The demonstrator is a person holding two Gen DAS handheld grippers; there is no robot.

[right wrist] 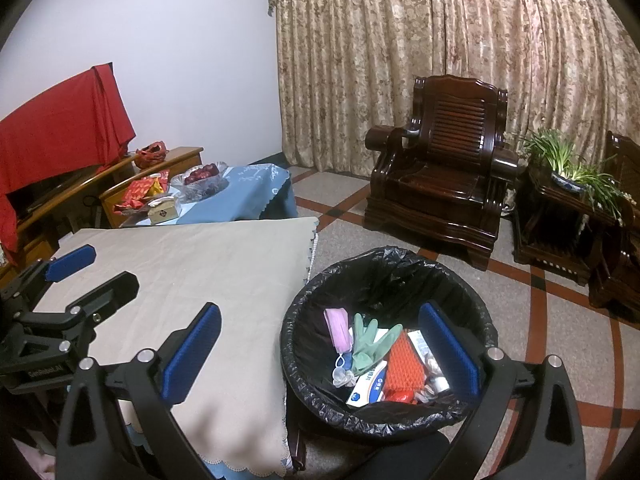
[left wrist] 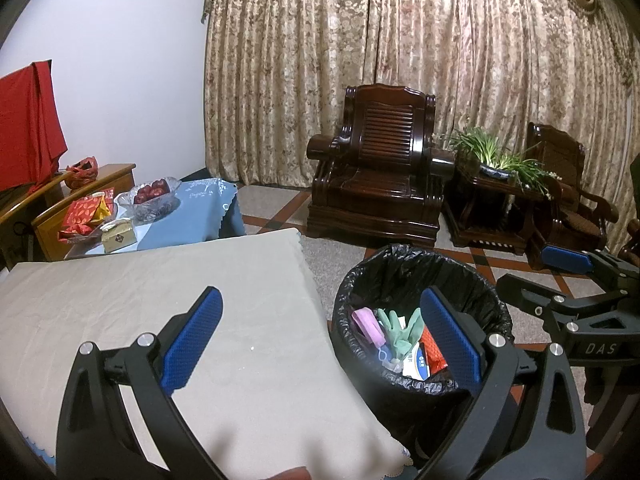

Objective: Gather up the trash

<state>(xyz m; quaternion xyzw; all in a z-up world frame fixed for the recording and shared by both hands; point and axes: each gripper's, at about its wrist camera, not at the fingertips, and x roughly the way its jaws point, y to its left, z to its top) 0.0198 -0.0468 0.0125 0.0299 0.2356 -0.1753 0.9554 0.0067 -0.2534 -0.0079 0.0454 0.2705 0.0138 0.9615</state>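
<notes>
White lettering "DAS" shows on the black body of the right gripper (left wrist: 568, 276) at 3 o'clock in the left wrist view; the left gripper (right wrist: 92, 272), at 9 o'clock in the right wrist view, carries small print that looks like "GenRobot.AI".

The round bin lined with a black plastic bag (right wrist: 400, 420) stands on the floor just beside the table draped in beige cloth (right wrist: 200, 272). In it lie a pink face mask (right wrist: 338, 332), a pale green rubber glove (right wrist: 368, 344), an orange ridged wrapper (right wrist: 404, 368) and a white-and-blue printed carton (right wrist: 368, 388); its text is too small to read.

Both grippers are spread wide with nothing between their blue-padded fingers (right wrist: 192, 356). The right one hovers with one finger over the cloth and the other over the bin; the left does the same.

At 10 o'clock a cut-glass bowl of red fruit (right wrist: 202, 178) sits on a blue cloth (right wrist: 256, 188), near a small cream gift box (right wrist: 162, 210).
</notes>
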